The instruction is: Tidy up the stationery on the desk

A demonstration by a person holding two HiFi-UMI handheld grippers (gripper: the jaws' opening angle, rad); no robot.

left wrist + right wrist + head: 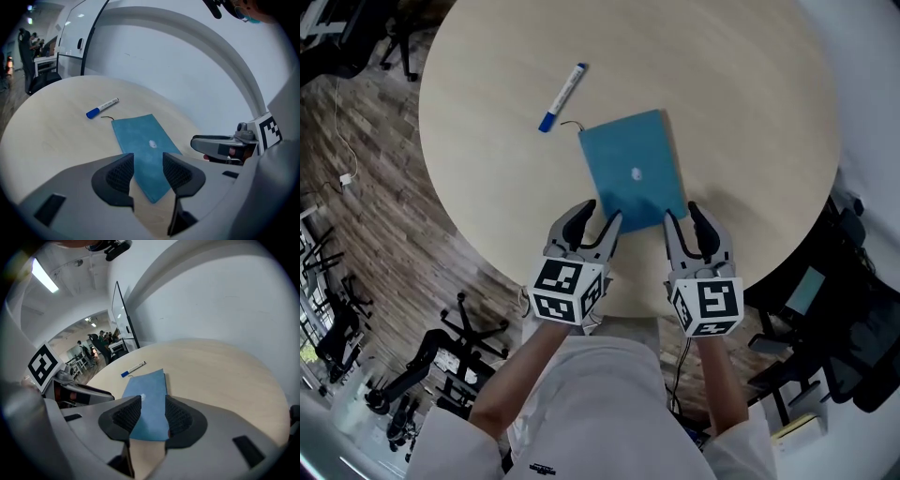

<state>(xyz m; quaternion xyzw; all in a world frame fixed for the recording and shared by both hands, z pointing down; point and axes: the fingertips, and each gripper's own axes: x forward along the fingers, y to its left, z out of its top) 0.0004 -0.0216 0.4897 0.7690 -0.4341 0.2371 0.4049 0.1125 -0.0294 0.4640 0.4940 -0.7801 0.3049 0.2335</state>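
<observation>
**Items on the desk, as we find them**

1. Table [750, 112]: round, pale wood top. We see a wood-plank floor [375, 169] to its left, with office chairs [473, 333] standing there.
2. Notebook [633, 169]: blue cover with a small white mark [637, 173] near its middle. It lies flat and closed on the near half of the table, its long side running near to far. A thin dark cord [572, 124] sticks out at its far left corner.
3. Marker pen [562, 97]: white barrel, blue cap. It lies flat on the table just beyond the notebook's far left corner, apart from the cover, with the capped end nearer the notebook.
4. Left gripper [598, 217]: jaws apart, nothing clamped. Its tips sit at the notebook's near left corner. In the left gripper view the blue cover shows in the gap between the ribbed pads [121, 172], which do not press on it.
5. Right gripper [684, 214]: jaws apart, nothing clamped. Its tips sit at the notebook's near right corner, and the cover again shows in the gap between them.

We cannot tell whether either gripper's tips touch the cover.
</observation>
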